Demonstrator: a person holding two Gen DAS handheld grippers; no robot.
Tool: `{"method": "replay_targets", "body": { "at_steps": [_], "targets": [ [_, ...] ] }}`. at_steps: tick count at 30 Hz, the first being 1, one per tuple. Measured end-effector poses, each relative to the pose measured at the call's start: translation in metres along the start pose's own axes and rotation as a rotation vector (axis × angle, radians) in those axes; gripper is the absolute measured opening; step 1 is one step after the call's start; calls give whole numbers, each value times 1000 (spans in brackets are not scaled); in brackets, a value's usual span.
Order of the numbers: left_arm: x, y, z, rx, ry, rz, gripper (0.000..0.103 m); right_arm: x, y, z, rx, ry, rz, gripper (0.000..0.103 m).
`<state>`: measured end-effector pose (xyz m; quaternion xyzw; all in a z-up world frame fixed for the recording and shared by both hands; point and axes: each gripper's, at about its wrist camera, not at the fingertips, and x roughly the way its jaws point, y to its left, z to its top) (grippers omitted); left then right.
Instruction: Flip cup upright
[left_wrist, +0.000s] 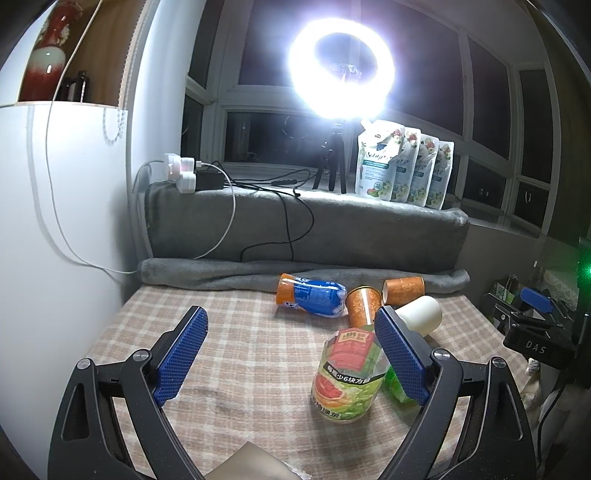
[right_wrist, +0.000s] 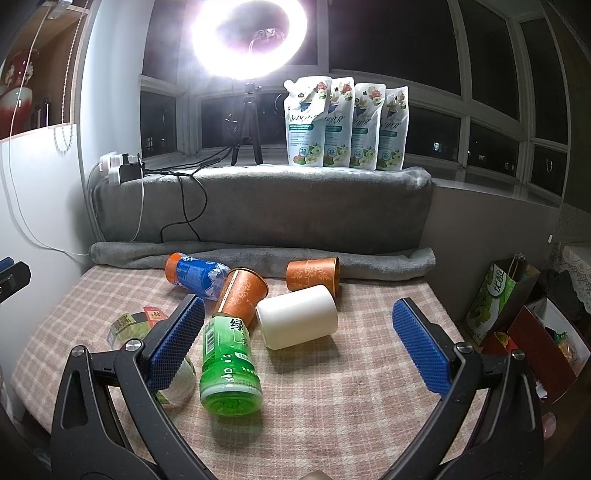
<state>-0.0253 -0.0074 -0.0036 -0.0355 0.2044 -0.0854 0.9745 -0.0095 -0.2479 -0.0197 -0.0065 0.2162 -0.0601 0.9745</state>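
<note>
Green plastic tea bottle (left_wrist: 393, 386) mostly hidden behind left gripper's (left_wrist: 291, 356) blue pad, 4 o'clock. Clear grapefruit-label bottle (right_wrist: 127, 323) half hidden behind right gripper's (right_wrist: 299, 347) pad, 8 o'clock.

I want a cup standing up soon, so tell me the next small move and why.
Probably ease the right claw forward and down around the white cup. That cup lies on its side on the checked cloth, almost centred between the open blue pads, and nothing blocks the approach. The left claw is open and holds nothing.
</note>
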Motion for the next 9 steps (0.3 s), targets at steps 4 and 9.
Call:
{"method": "replay_targets", "body": {
  "at_steps": [4, 9],
  "targets": [
    [1, 0, -1, 5, -4, 2, 92, 0, 0, 0, 0, 1, 0, 103],
    [0, 0, -1, 9, -9, 5, 92, 1, 2, -1, -5, 3, 6, 103]
  ]
}}
